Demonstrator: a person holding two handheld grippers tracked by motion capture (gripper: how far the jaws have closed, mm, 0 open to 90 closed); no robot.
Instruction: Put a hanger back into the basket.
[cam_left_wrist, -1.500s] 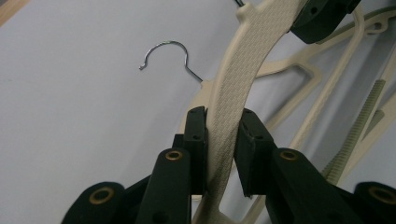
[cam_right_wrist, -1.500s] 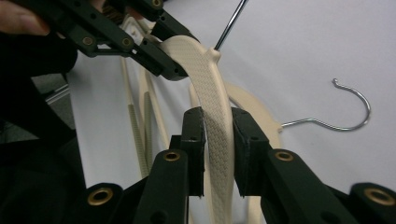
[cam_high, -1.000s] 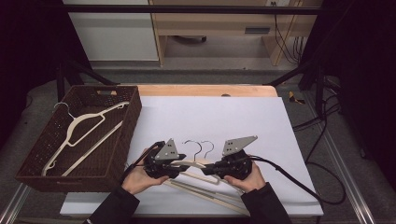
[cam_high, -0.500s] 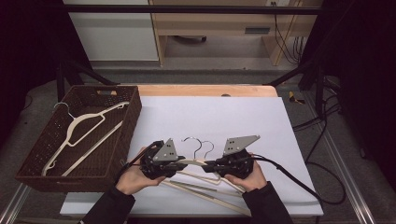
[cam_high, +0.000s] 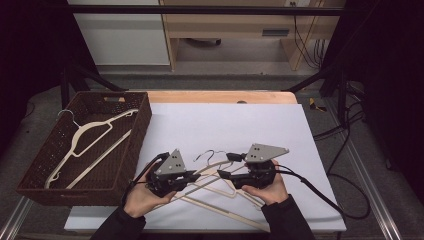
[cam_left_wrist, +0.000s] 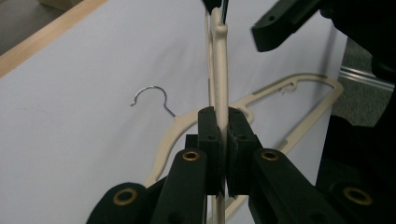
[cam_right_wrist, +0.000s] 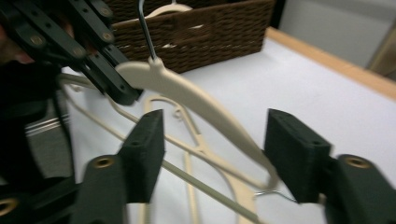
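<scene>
At the near edge of the table (cam_high: 300, 125), I'm clenching my left hand-held gripper (cam_high: 192, 176) on a cream hanger (cam_left_wrist: 219, 70), w/ its arm pinched tight btwn the pads, lifted off the white sheet. My right hand-held gripper (cam_high: 222, 174) is just beside it; its jaws have just been opening & are standing apart, w/ the hanger's arm running loose btwn them. Other hangers (cam_high: 220, 197) are lying under both. At far left, a wicker basket (cam_high: 132, 145) is holding one more hanger.

Left claw (cam_left_wrist: 223, 140) clamped on cream hanger (cam_left_wrist: 219, 70), held edge-on above the white bench (cam_left_wrist: 84, 93). Second hanger (cam_left_wrist: 261, 100) lies flat on the bench beneath it. Right claw (cam_left_wrist: 285, 21) beside the held hanger's top.
</scene>
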